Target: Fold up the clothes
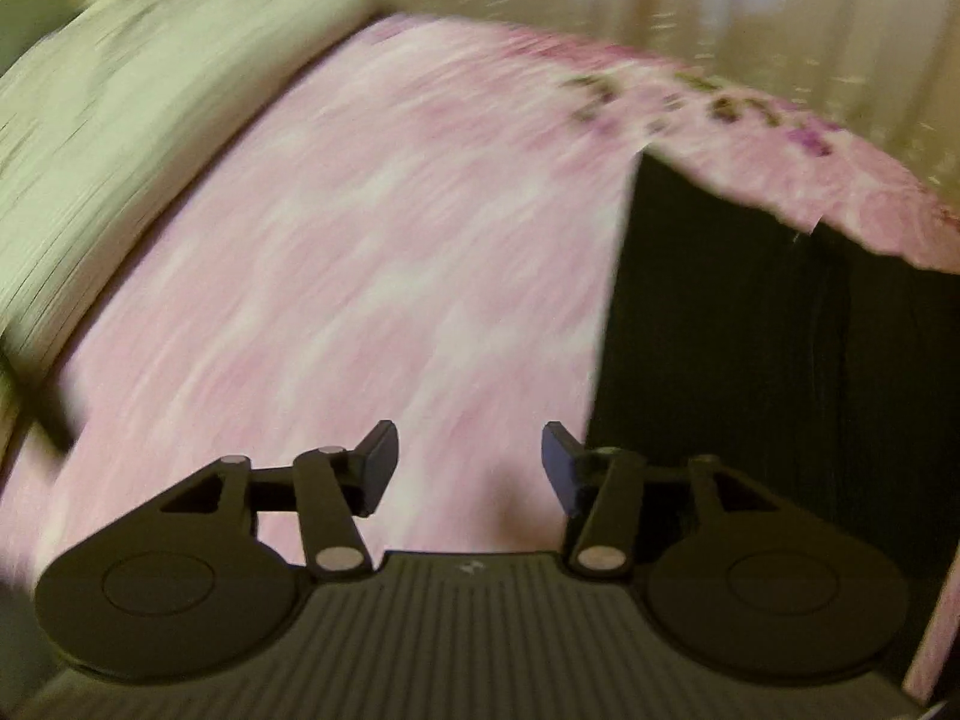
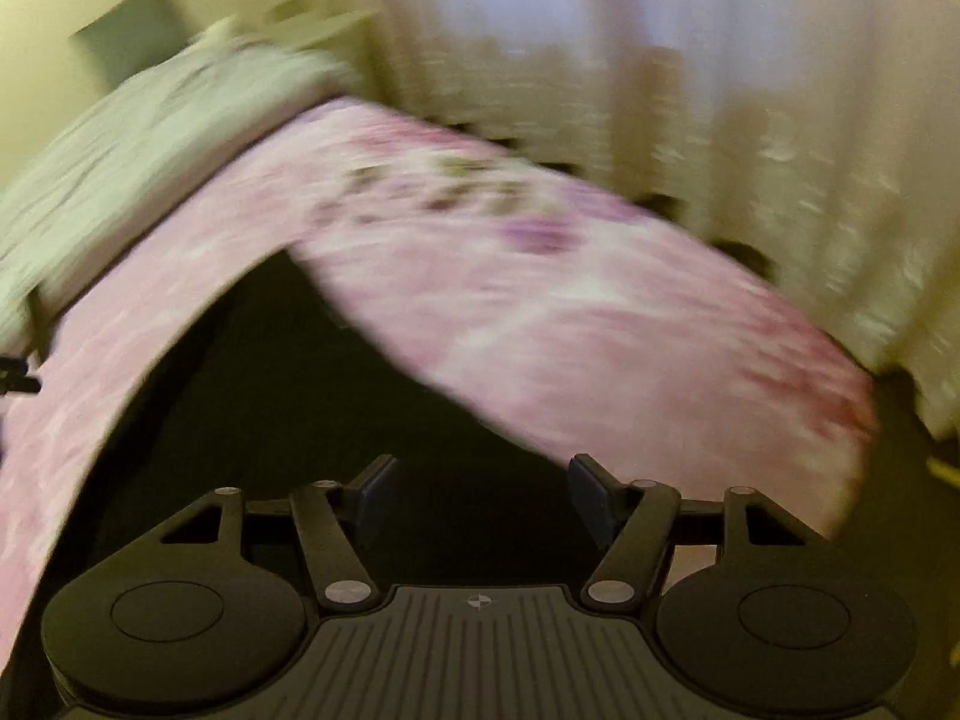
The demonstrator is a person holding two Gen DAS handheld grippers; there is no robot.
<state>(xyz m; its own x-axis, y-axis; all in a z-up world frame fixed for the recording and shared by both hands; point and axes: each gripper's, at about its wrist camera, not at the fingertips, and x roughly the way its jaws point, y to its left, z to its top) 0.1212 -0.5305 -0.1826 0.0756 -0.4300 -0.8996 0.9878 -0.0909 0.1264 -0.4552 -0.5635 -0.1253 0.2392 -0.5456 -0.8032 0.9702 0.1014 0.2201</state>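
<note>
While my left wrist camera is badly smeared, I can still make out the left gripper [image 1: 470,462] with its jaws spread wide and nothing between them, hanging over a pink patterned bedspread [image 1: 336,276]. One dark garment [image 1: 780,360] lies flat on that bedspread to the right of the gripper, its near left edge just beside the right-hand fingertip [image 1: 561,468]; whether they touch I cannot tell. One pale green pillow [image 1: 120,138] sits along the left side of the bed, and a light curtain [image 1: 720,0] hangs behind the far edge.

From the right wrist camera I see what the other view misses: the dark garment [image 2: 288,396] spreads straight ahead beneath the right gripper [image 2: 482,495], taking up the middle and lower left. The jaws stand wide apart and hold nothing. Pink bedspread [image 2: 630,360] shows around the garment on the left and right. I count one pillow [image 2: 150,138] at upper left, one greenish panel [image 2: 132,30] against the wall behind it, and the curtain [image 2: 750,120] across the back. At the far left edge a small dark piece [image 2: 18,381] pokes in; too blurred to identify.
</note>
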